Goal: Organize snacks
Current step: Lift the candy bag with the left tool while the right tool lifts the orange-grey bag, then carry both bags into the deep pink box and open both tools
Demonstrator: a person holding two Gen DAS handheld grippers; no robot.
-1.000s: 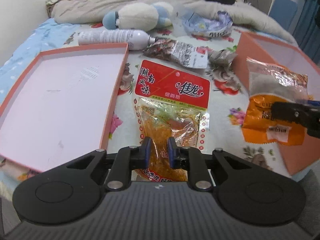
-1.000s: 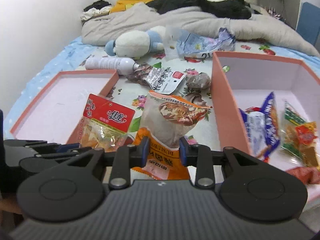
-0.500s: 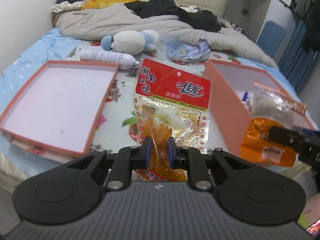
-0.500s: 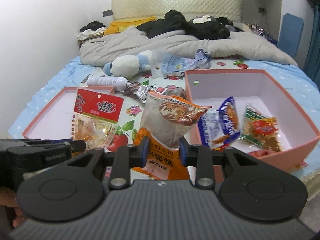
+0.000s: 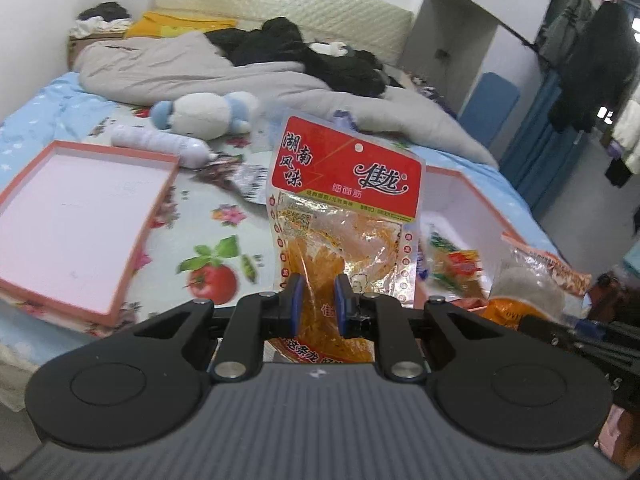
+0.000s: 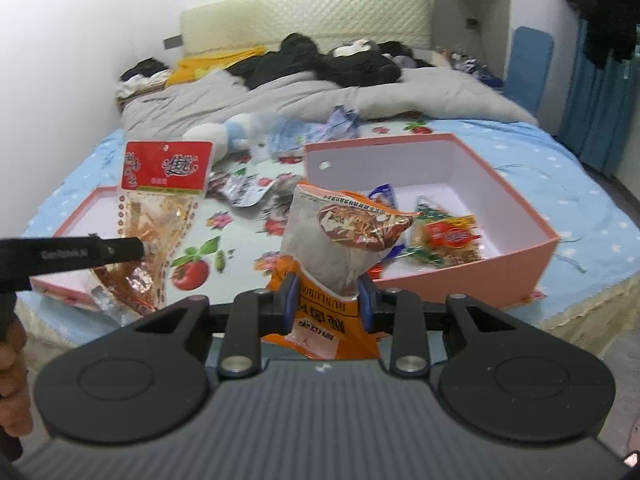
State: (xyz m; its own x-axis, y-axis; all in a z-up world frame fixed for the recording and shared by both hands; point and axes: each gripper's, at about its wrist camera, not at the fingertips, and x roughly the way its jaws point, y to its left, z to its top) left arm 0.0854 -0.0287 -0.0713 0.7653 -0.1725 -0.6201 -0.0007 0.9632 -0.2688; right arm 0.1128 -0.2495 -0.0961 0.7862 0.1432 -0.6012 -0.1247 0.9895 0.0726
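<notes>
Two packets are hanging in my jaws above the bed, my left gripper [image 5: 318, 300] pinching the red-topped packet [image 5: 344, 216] and my right gripper [image 6: 326, 302] pinching the orange packet [image 6: 344, 248], while beyond them the pink box [image 6: 472, 268] is holding several snacks [image 6: 448, 240] and the lid [image 5: 76, 216] is lying bare.

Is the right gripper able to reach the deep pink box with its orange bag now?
Probably yes: the right gripper, shut on the orange bag, hangs beside the open-topped pink box, with nothing between them.
</notes>
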